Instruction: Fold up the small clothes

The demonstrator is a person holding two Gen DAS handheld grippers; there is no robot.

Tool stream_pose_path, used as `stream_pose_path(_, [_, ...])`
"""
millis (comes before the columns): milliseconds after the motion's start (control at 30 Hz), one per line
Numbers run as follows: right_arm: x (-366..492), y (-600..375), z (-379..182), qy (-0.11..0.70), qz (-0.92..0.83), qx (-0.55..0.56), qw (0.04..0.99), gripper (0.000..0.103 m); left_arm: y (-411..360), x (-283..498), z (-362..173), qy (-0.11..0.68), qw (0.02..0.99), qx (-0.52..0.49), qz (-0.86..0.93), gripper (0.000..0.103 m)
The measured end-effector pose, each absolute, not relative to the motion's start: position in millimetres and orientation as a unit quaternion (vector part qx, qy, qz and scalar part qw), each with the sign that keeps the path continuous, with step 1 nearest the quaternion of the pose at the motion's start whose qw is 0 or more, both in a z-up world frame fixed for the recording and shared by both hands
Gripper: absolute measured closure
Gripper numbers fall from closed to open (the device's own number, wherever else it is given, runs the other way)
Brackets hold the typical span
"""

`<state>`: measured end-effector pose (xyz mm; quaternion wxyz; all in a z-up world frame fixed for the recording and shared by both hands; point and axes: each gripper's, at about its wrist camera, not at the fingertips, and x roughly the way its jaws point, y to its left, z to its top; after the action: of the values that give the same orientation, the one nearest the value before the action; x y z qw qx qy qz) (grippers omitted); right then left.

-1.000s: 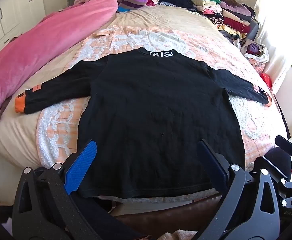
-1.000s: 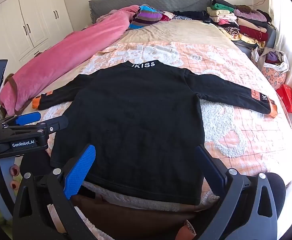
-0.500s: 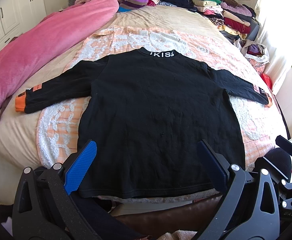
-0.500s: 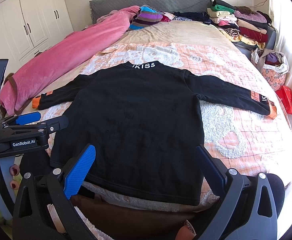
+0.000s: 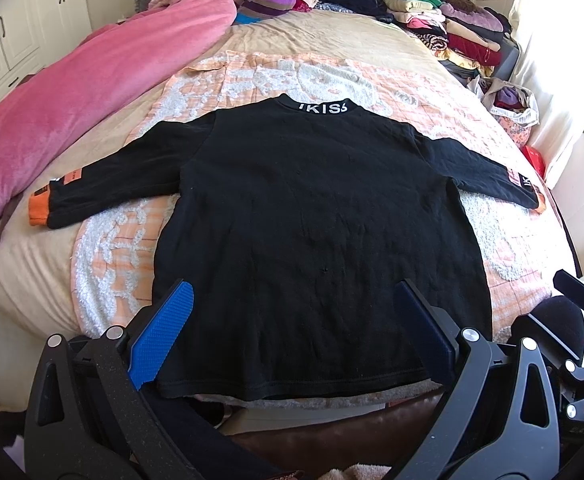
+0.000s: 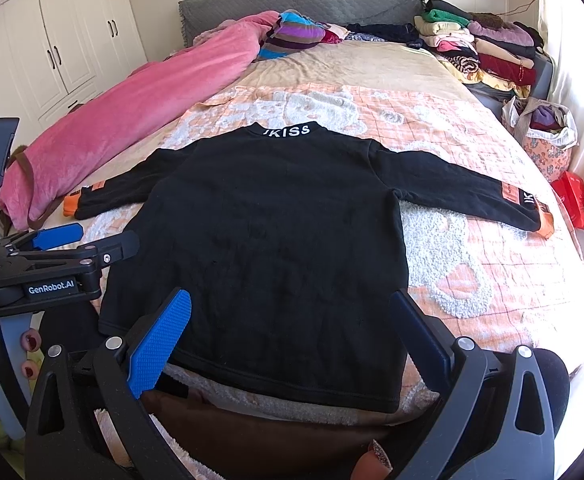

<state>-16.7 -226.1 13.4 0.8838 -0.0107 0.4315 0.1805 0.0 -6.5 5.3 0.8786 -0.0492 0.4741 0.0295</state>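
One black sweatshirt (image 5: 316, 248) lies flat, back up, on the bed (image 5: 372, 52), sleeves spread, hem at the near edge. Folding well likely means taking one sleeve cuff (image 6: 532, 208) inward first, keeping the body smooth. Both the left hand-held gripper (image 5: 292, 332) and right hand-held gripper (image 6: 292, 332) hover over the hem, jaws spread wide, holding nothing.

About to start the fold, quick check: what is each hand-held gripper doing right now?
Left hand-held gripper: open, holding nothing, above the black shirt's hem.
Right hand-held gripper: open, holding nothing.
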Motion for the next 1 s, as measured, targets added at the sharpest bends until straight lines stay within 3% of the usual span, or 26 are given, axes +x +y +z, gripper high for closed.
stream_pose_path(533, [26,-239,20,0.409,0.156,-0.002,0.899,0.004,-7,42,-10,0.476,0.878,-0.035,0.043,0.009])
stream_pose_path(1000, [117,-267,41,0.377,0.095,0.012,0.921,0.004,2,110,-10,0.469,0.879,-0.05,0.064,0.009])
